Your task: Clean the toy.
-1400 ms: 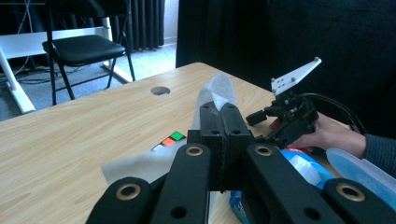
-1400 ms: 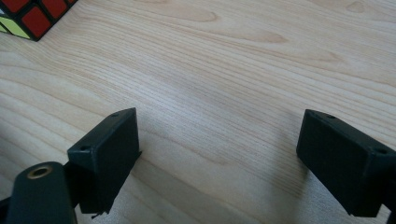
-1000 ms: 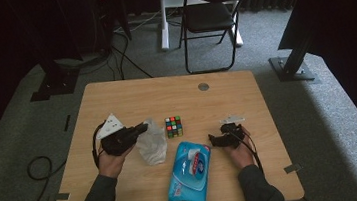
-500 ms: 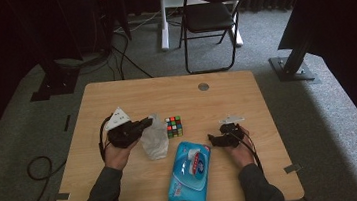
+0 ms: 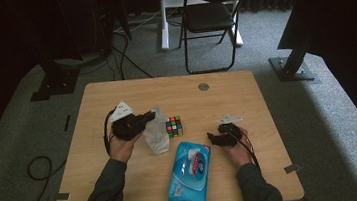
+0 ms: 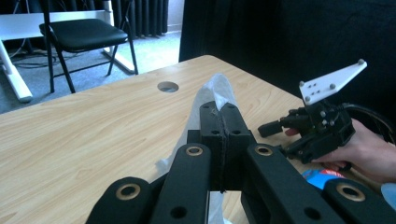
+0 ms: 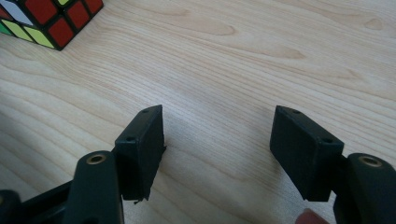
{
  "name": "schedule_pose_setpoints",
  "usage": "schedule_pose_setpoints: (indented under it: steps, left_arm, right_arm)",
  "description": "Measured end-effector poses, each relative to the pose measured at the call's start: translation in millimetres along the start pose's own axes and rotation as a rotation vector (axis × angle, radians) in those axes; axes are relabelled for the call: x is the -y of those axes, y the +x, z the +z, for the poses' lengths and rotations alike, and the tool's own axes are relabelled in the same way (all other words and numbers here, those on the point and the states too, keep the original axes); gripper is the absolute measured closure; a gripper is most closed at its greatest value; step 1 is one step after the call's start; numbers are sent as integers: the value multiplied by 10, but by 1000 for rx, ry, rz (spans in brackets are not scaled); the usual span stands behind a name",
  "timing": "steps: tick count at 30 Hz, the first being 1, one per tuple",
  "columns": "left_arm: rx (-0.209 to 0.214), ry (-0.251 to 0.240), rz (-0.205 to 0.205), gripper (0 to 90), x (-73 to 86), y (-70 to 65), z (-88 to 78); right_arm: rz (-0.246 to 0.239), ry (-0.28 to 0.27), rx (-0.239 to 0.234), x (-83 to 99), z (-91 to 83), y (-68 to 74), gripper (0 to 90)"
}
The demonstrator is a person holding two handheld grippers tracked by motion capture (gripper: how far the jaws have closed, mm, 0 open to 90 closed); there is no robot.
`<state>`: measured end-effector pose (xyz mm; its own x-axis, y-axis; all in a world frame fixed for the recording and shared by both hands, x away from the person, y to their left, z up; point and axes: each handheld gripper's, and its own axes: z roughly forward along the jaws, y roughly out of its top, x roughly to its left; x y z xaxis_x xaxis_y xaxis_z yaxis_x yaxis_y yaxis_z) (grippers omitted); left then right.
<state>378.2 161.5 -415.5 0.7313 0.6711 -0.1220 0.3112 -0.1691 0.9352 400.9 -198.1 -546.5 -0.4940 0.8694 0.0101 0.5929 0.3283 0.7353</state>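
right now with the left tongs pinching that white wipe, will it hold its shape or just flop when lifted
Probably flop: the white wipe hangs crumpled and limp below the left tongs, which are shut on it. It looks thin and light, so it should lift easily. Being so thin, it might tear or slip if tugged hard.

One wooden table (image 5: 126, 196) fills the middle of the high view, and on it lie one blue wipes pack (image 5: 188, 177) at lower centre and one colour cube (image 5: 173, 126) just above it. One white wipe (image 5: 157, 133) hangs left of centre, one black folding chair (image 5: 210, 15) stands at the top, and two grippers are there, the left gripper (image 5: 149, 117) and the right gripper (image 5: 213, 139).
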Motion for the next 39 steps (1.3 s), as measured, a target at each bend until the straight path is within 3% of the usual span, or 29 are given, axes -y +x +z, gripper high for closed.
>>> schedule_pose_setpoints:
  steps: [13, 18, 26, 29, 39]
  left_arm:
    - [15, 14, -5, 900, -124, 20, 290]
    - [14, 11, -25, 900, -193, 71, 405]
    - [12, -1, -64, 900, -238, 87, 604]
    - [7, 9, -87, 900, -206, 97, 719]
    - [-28, 138, -104, 900, 129, 121, 1049]
  right_arm:
    - [3, 1, -26, -88, 6, 37, 345]
    - [-18, -18, -36, -163, 0, 93, 346]
    - [-19, -5, -44, -155, 61, 146, 348]
    - [-22, -5, -45, -160, 60, 156, 349]
    - [-21, -7, -47, -160, 44, 143, 350]
